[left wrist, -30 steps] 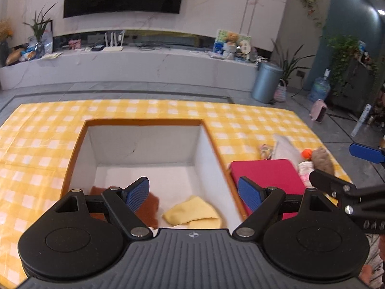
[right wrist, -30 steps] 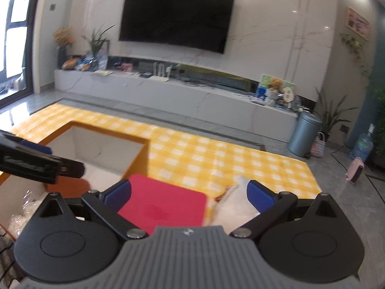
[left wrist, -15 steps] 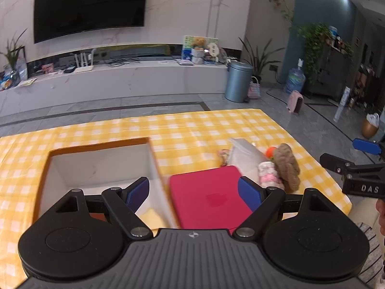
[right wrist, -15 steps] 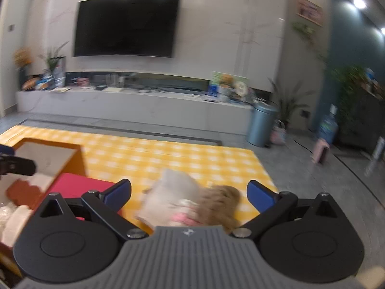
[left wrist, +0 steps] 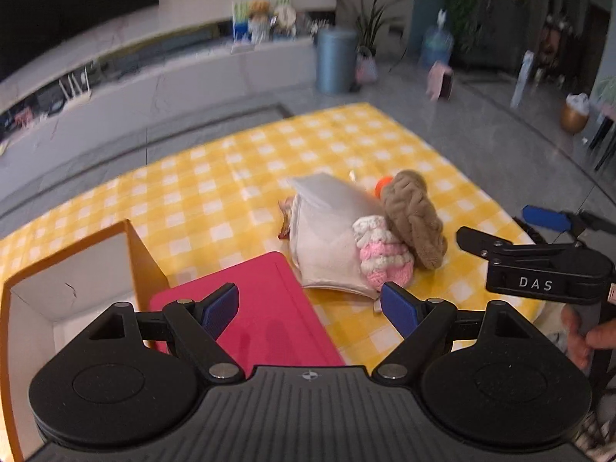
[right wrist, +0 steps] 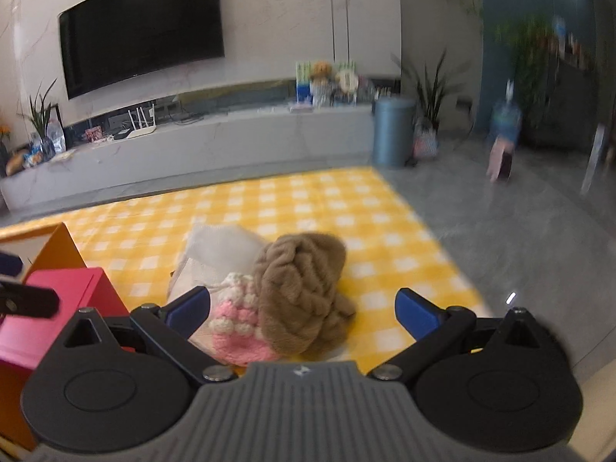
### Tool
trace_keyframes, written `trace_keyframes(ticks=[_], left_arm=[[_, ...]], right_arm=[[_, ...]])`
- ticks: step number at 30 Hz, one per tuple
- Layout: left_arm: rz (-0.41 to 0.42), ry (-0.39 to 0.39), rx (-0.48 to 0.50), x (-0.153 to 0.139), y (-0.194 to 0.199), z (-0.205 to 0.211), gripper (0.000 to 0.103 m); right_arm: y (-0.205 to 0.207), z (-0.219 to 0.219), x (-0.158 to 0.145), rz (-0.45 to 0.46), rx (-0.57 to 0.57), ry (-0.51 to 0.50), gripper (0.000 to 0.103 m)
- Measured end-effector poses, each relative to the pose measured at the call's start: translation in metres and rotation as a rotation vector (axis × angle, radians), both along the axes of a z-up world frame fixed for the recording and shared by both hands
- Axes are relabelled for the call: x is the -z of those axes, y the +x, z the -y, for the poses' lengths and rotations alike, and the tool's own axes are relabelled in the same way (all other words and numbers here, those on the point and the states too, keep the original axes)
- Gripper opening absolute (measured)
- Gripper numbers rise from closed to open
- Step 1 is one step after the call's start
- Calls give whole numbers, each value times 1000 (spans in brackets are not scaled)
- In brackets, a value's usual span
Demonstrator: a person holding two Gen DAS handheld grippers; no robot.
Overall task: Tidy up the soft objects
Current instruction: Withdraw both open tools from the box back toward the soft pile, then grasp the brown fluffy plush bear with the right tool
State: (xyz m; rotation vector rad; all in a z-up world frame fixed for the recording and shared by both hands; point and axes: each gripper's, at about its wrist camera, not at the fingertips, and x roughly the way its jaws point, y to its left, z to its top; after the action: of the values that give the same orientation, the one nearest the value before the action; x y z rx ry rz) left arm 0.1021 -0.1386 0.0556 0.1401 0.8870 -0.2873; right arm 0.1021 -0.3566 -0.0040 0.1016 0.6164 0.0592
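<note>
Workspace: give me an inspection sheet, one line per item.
Surface: yellow checked cloth on the floor.
Job's things: brown plush resting on pink-and-white knit and white pouch; orange box beside them, open.
Clutter: red lid by the box; small orange ball behind the plush.
Grippers: left gripper open, empty; right gripper open, plush between its fingers, not gripped.
Cables: nothing seen.
Surroundings: TV, grey bin, plants.

1. Yellow-and-white checked cloth point(left wrist: 238, 192) covers the supporting surface.
2. On it: orange box point(left wrist: 144, 258), red pad point(left wrist: 254, 323) touching it.
3. Cluster: white pouch point(left wrist: 327, 242), pink-white knit point(left wrist: 381, 258), brown plush point(left wrist: 415, 215), touching.
</note>
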Motion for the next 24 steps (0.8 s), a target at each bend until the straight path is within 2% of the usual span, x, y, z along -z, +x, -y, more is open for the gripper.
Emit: trace_keyframes(ticks=[2,4,8,11,13,17,20,24], left_arm=[[-25,-10,13,3,10,5,98],[-26,-8,15,4,19,12,98],[-21,12,-2,8,33,25,98],[-62,-11,-11,15,40,28,98],[-113,-30,17,20,44,30,98],[-145,-44,32,28,43,37,98],[-163,4,54,31,43,44,98],[-106,106,115,23,36,55,98]], right_arm=[[14,6,7,-29,-9,117,100],[25,7,12,-38,-20,162,100],[49,-3,28,-51,-34,113,100],[67,1,44,-95,42,136,95],[74,2,50,-100,97,117,95],[86,-3,59,-96,46,72,91],[96,-2,67,-126,33,40,88],[100,9,75,-162,51,120,87]])
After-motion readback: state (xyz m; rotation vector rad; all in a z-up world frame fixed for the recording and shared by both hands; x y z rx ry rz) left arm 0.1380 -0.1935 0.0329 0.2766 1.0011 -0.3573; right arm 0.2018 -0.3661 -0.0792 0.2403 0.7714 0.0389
